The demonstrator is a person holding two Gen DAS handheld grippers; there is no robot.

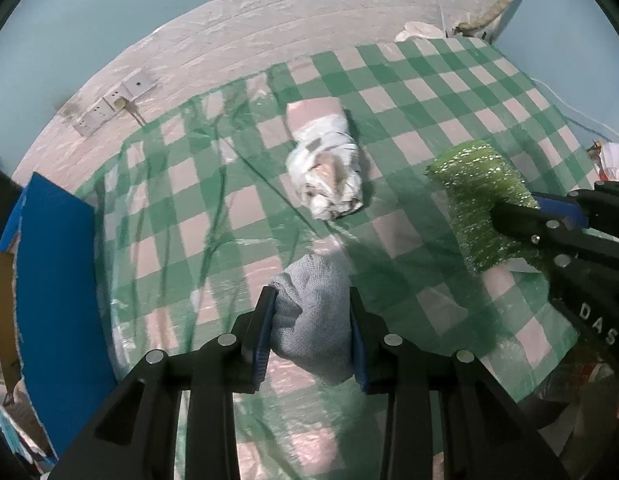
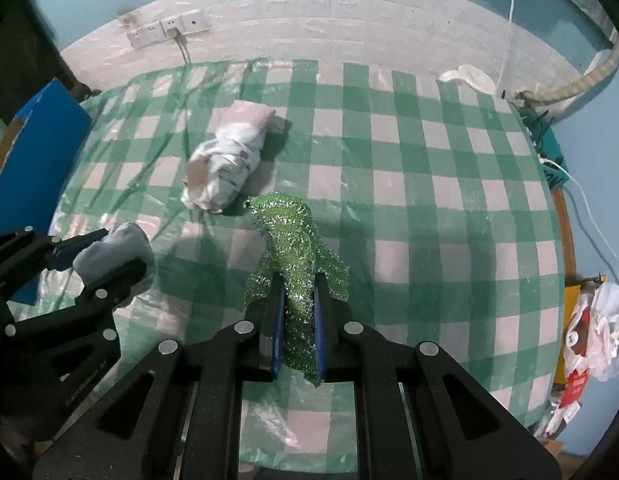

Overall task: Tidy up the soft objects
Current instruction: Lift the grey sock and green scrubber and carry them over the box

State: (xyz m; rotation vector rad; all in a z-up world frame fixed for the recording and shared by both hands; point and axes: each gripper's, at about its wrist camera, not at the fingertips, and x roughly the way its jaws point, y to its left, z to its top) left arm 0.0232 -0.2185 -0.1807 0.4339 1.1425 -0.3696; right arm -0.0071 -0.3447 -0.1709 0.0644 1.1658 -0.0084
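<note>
White letters "DAS" run along the black body of the right tool, seen at three o'clock in the left wrist view. On the left tool's body in the right wrist view, small print that I cannot make out. Left tool: blue pads drawn partway in and pinching a rolled grey knitted cloth at six o'clock, lifted off the green-and-white checked plastic tabletop. Right tool: jaws nearly together, clamping a glittery green mesh scrub cloth that hangs crumpled from its pads. Farther out, at twelve o'clock, a white-wrapped bundle with a pink end lies on the checks. A blue flat board stands at nine o'clock.
</note>
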